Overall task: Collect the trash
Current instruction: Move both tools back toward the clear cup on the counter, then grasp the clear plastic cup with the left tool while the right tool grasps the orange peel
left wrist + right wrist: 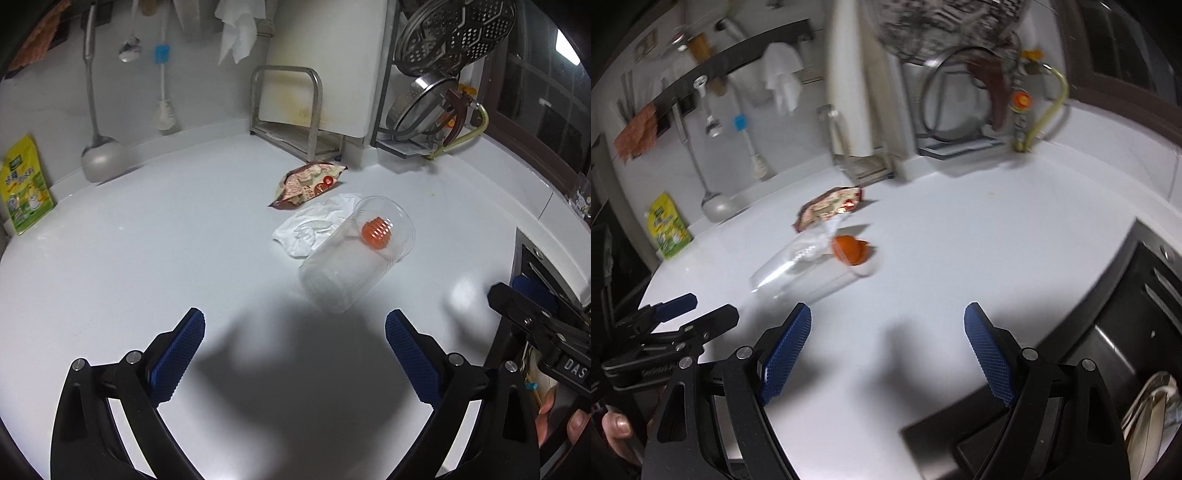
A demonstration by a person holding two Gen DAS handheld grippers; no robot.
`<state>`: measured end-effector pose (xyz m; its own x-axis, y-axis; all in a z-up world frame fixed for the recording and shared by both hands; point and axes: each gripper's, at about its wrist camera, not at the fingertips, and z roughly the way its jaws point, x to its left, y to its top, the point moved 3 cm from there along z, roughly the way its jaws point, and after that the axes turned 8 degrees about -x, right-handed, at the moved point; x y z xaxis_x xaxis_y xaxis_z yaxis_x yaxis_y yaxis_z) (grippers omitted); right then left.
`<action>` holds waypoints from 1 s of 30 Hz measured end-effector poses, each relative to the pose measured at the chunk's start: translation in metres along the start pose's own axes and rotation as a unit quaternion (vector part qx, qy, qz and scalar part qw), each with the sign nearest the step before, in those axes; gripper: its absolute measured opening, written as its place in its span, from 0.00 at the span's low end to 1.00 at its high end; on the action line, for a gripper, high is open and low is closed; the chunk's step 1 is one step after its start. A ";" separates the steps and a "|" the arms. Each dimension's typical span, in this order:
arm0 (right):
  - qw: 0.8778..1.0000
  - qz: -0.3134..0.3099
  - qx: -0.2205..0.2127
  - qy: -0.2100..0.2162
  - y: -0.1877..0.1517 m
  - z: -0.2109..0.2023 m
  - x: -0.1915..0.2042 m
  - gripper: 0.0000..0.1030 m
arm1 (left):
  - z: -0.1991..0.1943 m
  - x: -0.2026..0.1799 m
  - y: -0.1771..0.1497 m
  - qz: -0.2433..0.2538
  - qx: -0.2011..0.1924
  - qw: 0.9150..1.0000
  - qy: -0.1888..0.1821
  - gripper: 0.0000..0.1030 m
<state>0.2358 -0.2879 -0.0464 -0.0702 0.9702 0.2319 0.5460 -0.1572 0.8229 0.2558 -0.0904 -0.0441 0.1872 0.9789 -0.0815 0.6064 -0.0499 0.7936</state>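
A: Trash lies in a loose cluster near the middle of the white tabletop (147,240): a red printed snack wrapper (308,184), a crumpled white tissue (314,229) just in front of it, and a clear plastic cup (354,254) on its side, touching the tissue, with something orange (376,234) inside.

B: And the tongs?

A: Both pairs spread wide with nothing between the blue pads. The left tongs (295,354) hover over bare tabletop just short of the cup. The right tongs (886,347) sit nearer the tabletop's edge, with the cup off to their left.

B: So which step is this?

A: I'd call it the approach. Nothing is picked up yet. The cup is closest to the left tongs, so it looks the likely first target.

B: What does that grab call for?

A: Bringing the pads to either side of the cup's wall and closing gently. Thin plastic will probably flex or roll, and the tissue may drag along.

B: Any writing?

A: The letters "DAS" show on the right tool's body in the left view. A yellow-green pouch (26,184) against the wall carries print too small to read, and the wrapper's print is illegible too.
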 end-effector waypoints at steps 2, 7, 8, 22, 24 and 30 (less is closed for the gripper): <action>1.000 0.022 0.000 0.003 0.000 0.000 -0.009 0.79 | 0.011 -0.006 0.003 0.005 0.008 1.000 -0.005 0.93; 0.997 0.070 -0.002 0.021 -0.002 -0.002 -0.025 0.79 | 0.034 -0.019 0.011 0.023 0.025 0.999 -0.017 0.93; 0.997 0.075 0.000 0.023 -0.002 -0.002 -0.026 0.79 | 0.038 -0.022 0.012 0.025 0.028 0.999 -0.018 0.93; 0.996 0.087 0.008 0.027 -0.006 0.003 -0.029 0.79 | 0.074 -0.040 0.022 0.035 0.051 0.997 -0.038 0.91; 0.997 0.078 0.010 0.020 -0.007 0.005 -0.027 0.79 | 0.073 -0.040 0.022 0.034 0.046 0.998 -0.041 0.79; 0.997 0.070 0.013 0.021 -0.008 0.007 -0.024 0.79 | 0.069 -0.035 0.022 0.025 0.039 0.998 -0.048 0.72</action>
<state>0.2385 -0.3084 -0.0622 -0.0263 0.9300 0.3665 0.5748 -0.2859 0.7667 0.3162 -0.1398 -0.0652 0.2888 0.9518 -0.1035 0.6525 -0.1166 0.7487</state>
